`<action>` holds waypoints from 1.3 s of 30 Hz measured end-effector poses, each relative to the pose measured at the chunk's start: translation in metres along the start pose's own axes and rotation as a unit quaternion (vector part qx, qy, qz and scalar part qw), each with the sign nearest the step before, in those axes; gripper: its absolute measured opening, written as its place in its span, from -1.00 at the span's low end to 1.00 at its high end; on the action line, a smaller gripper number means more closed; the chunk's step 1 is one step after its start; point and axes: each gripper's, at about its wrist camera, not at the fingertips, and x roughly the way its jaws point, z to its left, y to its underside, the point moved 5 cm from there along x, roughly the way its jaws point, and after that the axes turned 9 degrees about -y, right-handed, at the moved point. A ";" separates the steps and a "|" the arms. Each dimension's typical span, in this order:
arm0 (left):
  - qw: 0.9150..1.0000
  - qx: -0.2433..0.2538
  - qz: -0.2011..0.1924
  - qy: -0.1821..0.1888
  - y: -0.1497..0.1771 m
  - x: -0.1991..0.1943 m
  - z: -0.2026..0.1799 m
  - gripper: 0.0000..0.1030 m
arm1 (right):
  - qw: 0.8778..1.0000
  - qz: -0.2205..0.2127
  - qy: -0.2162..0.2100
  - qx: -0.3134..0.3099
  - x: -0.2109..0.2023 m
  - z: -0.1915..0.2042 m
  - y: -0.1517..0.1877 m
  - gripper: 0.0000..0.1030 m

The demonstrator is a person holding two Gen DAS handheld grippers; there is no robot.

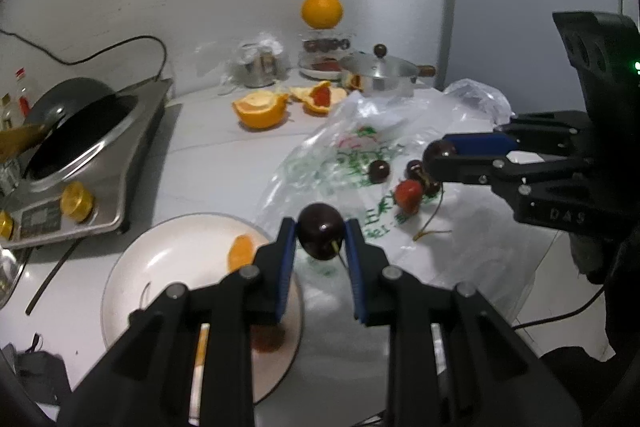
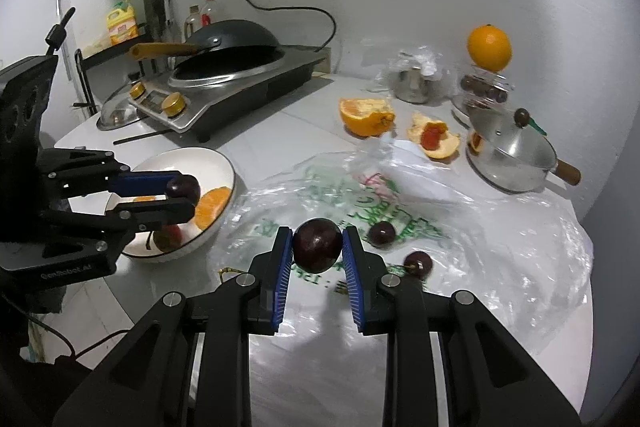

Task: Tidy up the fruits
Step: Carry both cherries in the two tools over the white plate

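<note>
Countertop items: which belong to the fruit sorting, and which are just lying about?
Job:
- left gripper, shut on a cherry
- right gripper, shut on a second cherry
- white plate with orange segment
- loose cherries, strawberry on plastic bag

Lying about:
- wok on induction cooker
- lidded steel pot
- orange peels

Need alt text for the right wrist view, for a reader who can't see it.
The right gripper pinches a dark cherry above a clear plastic bag holding two loose cherries. At left, the left gripper holds another cherry over a white plate of orange segments.
</note>
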 end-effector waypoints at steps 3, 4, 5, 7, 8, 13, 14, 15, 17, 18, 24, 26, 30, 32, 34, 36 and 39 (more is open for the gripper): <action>1.000 -0.008 0.001 -0.009 0.008 -0.003 0.013 -0.51 | 1.000 0.004 -0.003 -0.009 0.006 0.011 -0.005 -0.48; 1.000 -0.011 0.002 -0.013 0.010 -0.004 0.017 -0.51 | 1.000 0.005 -0.005 -0.012 0.008 0.014 -0.006 -0.48; 1.000 -0.013 0.002 -0.015 0.012 -0.005 0.021 -0.51 | 1.000 0.006 -0.006 -0.015 0.010 0.018 -0.008 -0.48; 1.000 -0.016 0.003 -0.021 0.017 -0.006 0.029 -0.51 | 1.000 0.008 -0.008 -0.019 0.015 0.023 -0.011 -0.48; 1.000 -0.019 0.004 -0.023 0.020 -0.007 0.033 -0.51 | 1.000 0.009 -0.009 -0.022 0.017 0.026 -0.013 -0.48; 0.999 -0.032 0.008 -0.028 0.029 -0.008 0.052 -0.51 | 0.999 0.017 -0.013 -0.031 0.029 0.041 -0.018 -0.48; 0.999 -0.034 0.008 -0.029 0.031 -0.008 0.055 -0.51 | 0.999 0.019 -0.014 -0.033 0.031 0.043 -0.018 -0.48; 0.999 -0.036 0.008 -0.029 0.033 -0.008 0.058 -0.51 | 0.999 0.022 -0.015 -0.034 0.035 0.046 -0.019 -0.48; 0.999 -0.041 0.009 -0.031 0.036 -0.008 0.064 -0.51 | 0.999 0.026 -0.016 -0.038 0.039 0.051 -0.020 -0.48; 0.998 -0.044 0.010 -0.032 0.038 -0.008 0.068 -0.51 | 0.999 0.027 -0.018 -0.041 0.042 0.055 -0.021 -0.48; 0.997 -0.062 0.014 -0.043 0.049 -0.006 0.090 -0.51 | 0.997 0.037 -0.027 -0.057 0.055 0.072 -0.027 -0.48; 0.997 -0.066 0.016 -0.047 0.052 -0.005 0.097 -0.51 | 0.997 0.040 -0.030 -0.060 0.059 0.077 -0.028 -0.48; 0.996 -0.072 0.019 -0.053 0.057 -0.002 0.109 -0.51 | 0.996 0.044 -0.038 -0.064 0.069 0.087 -0.032 -0.48; 0.995 -0.074 0.021 -0.056 0.059 -0.001 0.115 -0.51 | 0.996 0.047 -0.042 -0.067 0.074 0.091 -0.035 -0.48; 0.995 -0.077 0.022 -0.058 0.061 0.000 0.119 -0.51 | 0.995 0.049 -0.047 -0.069 0.079 0.095 -0.037 -0.48; 0.995 -0.080 0.023 -0.057 0.061 0.002 0.123 -0.51 | 0.995 0.051 -0.052 -0.070 0.085 0.099 -0.039 -0.48; 0.995 -0.082 0.019 -0.054 0.057 0.004 0.126 -0.51 | 0.994 0.054 -0.062 -0.070 0.094 0.106 -0.042 -0.48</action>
